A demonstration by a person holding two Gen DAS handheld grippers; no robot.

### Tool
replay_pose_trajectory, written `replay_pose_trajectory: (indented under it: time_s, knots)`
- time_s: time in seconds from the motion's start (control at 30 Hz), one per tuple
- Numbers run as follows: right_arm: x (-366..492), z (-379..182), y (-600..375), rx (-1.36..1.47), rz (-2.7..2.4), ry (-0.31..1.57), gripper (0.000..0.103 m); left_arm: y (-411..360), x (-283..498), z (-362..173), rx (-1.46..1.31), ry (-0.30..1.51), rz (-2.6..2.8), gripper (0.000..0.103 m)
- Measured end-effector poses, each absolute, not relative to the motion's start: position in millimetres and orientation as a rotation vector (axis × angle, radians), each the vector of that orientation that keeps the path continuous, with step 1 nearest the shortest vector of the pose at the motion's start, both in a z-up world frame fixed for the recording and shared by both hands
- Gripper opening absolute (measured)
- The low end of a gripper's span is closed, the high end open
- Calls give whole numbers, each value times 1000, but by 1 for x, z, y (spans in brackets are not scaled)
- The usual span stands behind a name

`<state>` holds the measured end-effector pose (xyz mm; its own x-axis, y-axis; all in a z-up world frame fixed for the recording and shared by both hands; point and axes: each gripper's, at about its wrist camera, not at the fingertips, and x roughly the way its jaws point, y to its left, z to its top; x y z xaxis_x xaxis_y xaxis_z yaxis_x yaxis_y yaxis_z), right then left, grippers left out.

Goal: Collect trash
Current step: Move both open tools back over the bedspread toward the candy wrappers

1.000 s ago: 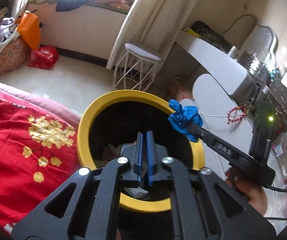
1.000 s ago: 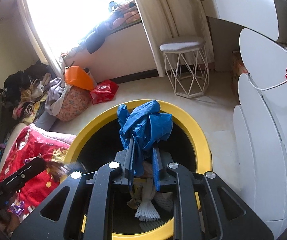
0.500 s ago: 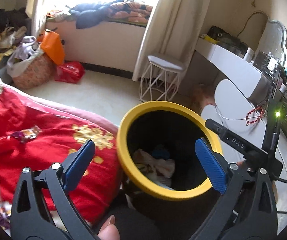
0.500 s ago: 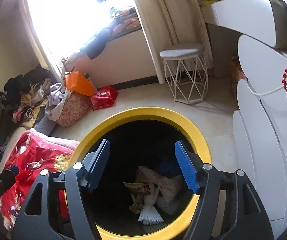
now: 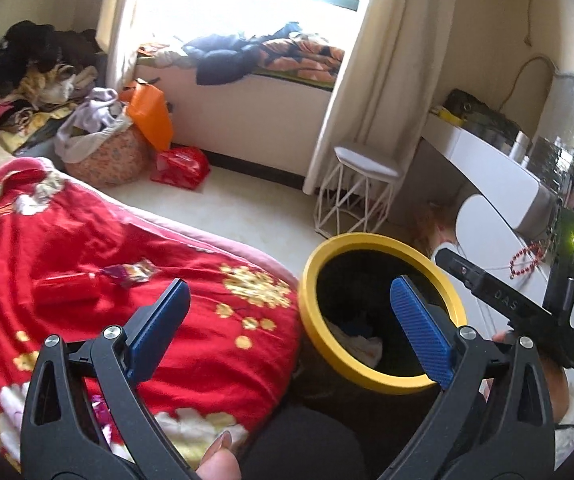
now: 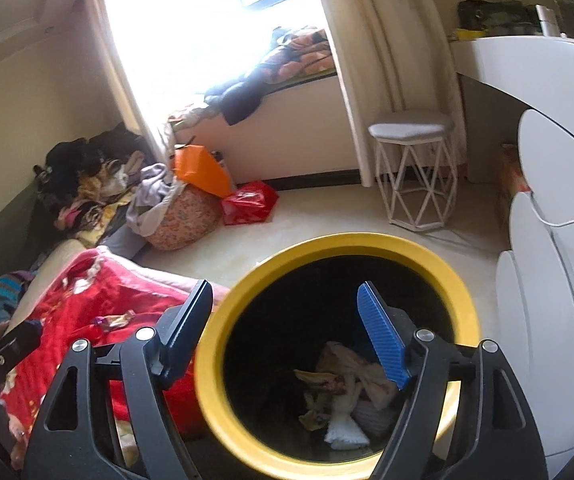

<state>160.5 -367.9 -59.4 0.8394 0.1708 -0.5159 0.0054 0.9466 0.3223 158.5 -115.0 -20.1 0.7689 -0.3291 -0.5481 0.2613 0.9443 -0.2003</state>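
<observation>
bin (image 6: 463,300) is set on the floor against the bed (image 5: 67,240), rim level with the red cover, likely so trash can be dropped straight in; crumpled scraps (image 6: 343,392) are seen at its bottom. left gripper (image 5: 287,328) is held wide and empty over the bed edge, angled toward a wrapper (image 5: 129,274) and a red tube (image 5: 67,290) left on the cover, judged the next pickups. right gripper (image 6: 283,336) is held over the bin mouth, jaws opening, nothing between them.

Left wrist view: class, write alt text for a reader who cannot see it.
An open, empty left tool hangs over a red floral quilt beside a yellow-rimmed bin holding crumpled trash. A shiny wrapper lies on the quilt.
</observation>
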Motion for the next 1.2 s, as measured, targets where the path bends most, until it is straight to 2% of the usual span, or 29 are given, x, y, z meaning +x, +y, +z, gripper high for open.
replay_pose_trajectory:
  time_s: [0.77,1.2]
  knots:
    - [141,-54,-228,166,423,637,73,-20,137,-10,-156,549,-134,92]
    - [118,-69,-150,54,603,710,73,53,129,-27,-237,591,-24,92]
